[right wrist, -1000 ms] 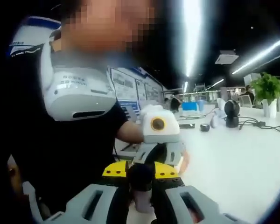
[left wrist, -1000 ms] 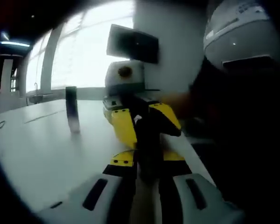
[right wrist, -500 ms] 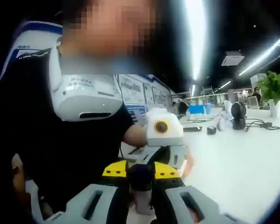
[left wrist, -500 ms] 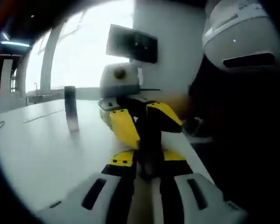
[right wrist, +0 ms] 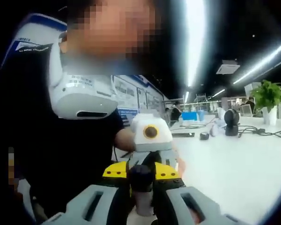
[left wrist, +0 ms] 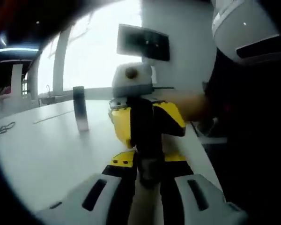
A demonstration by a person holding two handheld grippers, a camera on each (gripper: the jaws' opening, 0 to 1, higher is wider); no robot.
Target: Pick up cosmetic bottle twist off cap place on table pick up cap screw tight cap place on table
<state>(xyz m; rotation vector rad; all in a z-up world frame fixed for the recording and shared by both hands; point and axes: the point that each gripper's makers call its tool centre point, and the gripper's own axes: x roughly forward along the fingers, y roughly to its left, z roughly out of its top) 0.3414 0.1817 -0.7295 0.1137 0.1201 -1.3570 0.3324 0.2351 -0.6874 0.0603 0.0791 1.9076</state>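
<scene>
Now both grippers meet above the white table [left wrist: 47, 154]: the left gripper [left wrist: 147, 187] pinches the pale bottle [left wrist: 145, 206], and the right gripper [right wrist: 141, 197] clamps its dark cap [right wrist: 140, 177]. Another dark bottle [left wrist: 80, 108] stands upright on the table behind.

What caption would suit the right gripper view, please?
Both tongs clamp a small dark-capped cosmetic bottle above the white table.

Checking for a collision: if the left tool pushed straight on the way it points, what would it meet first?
Probably the right tool, facing it just beyond the cosmetic bottle both clamp. Depth is hard to judge.
</scene>
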